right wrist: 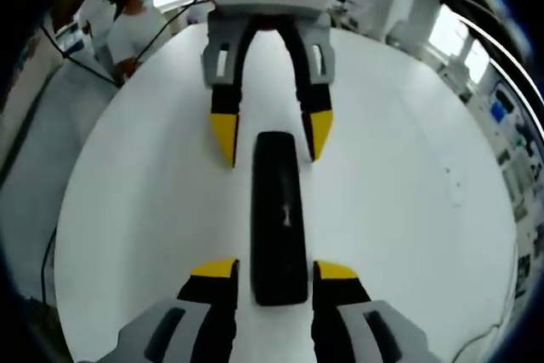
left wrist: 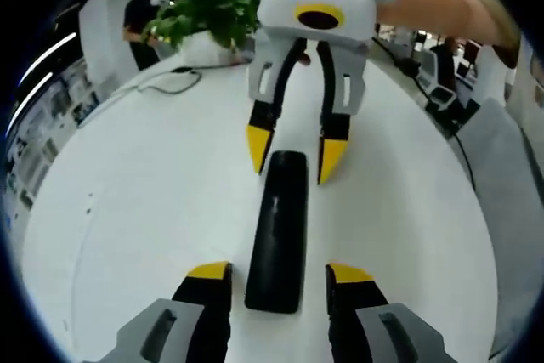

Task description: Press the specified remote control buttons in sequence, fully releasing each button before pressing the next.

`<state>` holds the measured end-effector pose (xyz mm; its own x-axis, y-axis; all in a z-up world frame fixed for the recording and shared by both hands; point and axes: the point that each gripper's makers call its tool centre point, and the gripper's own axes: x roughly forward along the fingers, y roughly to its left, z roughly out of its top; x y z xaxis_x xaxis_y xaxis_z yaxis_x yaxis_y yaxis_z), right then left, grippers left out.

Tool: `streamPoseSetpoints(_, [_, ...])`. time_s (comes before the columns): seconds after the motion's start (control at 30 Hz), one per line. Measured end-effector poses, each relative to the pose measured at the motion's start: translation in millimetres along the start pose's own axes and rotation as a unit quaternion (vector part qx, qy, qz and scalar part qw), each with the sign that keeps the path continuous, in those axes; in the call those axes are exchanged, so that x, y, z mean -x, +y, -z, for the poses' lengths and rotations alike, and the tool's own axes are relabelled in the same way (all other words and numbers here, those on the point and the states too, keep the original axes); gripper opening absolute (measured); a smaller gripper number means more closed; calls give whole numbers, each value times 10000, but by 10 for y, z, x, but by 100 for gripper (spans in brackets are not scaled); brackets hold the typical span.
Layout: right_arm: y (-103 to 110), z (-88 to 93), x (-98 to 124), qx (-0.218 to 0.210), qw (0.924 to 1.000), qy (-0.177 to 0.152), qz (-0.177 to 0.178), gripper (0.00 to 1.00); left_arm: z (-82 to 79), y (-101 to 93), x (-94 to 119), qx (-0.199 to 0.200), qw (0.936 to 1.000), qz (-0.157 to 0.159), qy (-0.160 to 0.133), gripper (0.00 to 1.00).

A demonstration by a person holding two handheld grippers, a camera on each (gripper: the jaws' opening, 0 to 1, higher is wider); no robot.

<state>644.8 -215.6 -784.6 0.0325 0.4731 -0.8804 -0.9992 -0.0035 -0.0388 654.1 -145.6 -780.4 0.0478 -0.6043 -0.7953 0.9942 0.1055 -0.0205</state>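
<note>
Big round white worktop [left wrist: 136, 193], leafy green plant [left wrist: 208, 10] at its far edge, black cable [left wrist: 174, 82] nearby, bright strip lights [left wrist: 47, 57] beyond.

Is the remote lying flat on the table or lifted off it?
Lying flat. The remote rests lengthwise on the white table, with the open left gripper and right gripper straddling its ends.

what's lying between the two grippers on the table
The black remote control lies lengthwise on the white table, one end between the left gripper jaws, the other by the right gripper tips; left gripper view.
</note>
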Motion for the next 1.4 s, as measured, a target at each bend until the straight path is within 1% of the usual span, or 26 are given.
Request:
streamPoseSetpoints(0.23, [-11, 0, -17, -27, 10000, 48, -46, 26, 0, -28, -27, -5, 9999, 118, 78, 35])
streamPoseSetpoints(0.33, [-11, -2, -20, -36, 10000, 60, -69, 25, -12, -5, -32, 19, 9999, 102, 83, 32])
streamPoseSetpoints(0.53, [-1, -7, -18, -21, 9999, 104, -101, 24, -21, -15, -24, 5, 9998, 131, 129, 29])
streamPoseSetpoints(0.73, [11, -12, -17, 13, 9998, 149, -118, 22, -33, -43, -22, -125, 9997, 71, 209, 26])
streamPoseSetpoints(0.97, [27, -18, -15, 28, 9997, 192, -117, 22, -23, -52, -23, -184, 9994, 45, 276, 24])
streamPoseSetpoints(1.03, [9, -11, -18, 14, 9997, 195, -112, 21, -34, -86, -26, -204, 9993, 42, 302, 24])
streamPoseSetpoints(1.13, [23, -13, -16, 88, 9997, 228, -99, 21, -23, -82, -23, -212, 9992, 50, 329, 24])
streamPoseSetpoints(1.2, [26, -12, -18, 99, 9996, 247, -122, 21, -25, -107, -19, -213, 9992, 70, 345, 24])
streamPoseSetpoints(1.23, [26, -14, -15, 118, 9996, 243, -118, 21, -37, -153, -17, -227, 9991, 69, 363, 24])
streamPoseSetpoints(1.3, [36, -22, -4, 114, 9996, 232, -123, 21, -36, -163, -9, -216, 9990, 70, 376, 24])
streamPoseSetpoints(1.4, [41, -20, -4, 131, 9996, 236, -122, 21, -29, -136, 7, -196, 9991, 78, 364, 24])
